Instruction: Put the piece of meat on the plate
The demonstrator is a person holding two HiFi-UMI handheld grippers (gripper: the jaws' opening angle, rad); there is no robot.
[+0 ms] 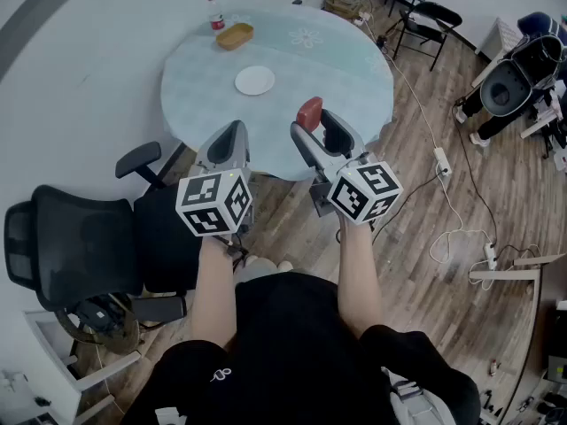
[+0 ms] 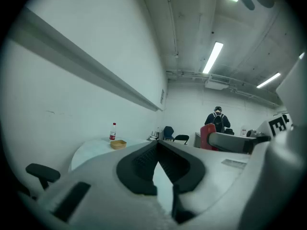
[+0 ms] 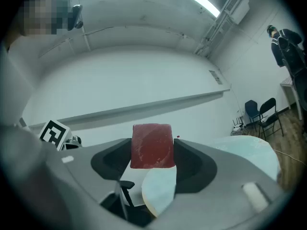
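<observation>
A red piece of meat sits between the jaws of my right gripper, which is shut on it just over the near edge of the round pale table. In the right gripper view the meat fills the gap between the dark pads. The white plate lies on the table, beyond and left of the meat. My left gripper hovers at the table's near edge, shut on nothing; its tips meet in the left gripper view, which also shows the meat off to the right.
A tan bowl and a red-capped bottle stand at the table's far side. A black office chair is at my left. Folding chairs, cables and power strips lie on the wooden floor to the right.
</observation>
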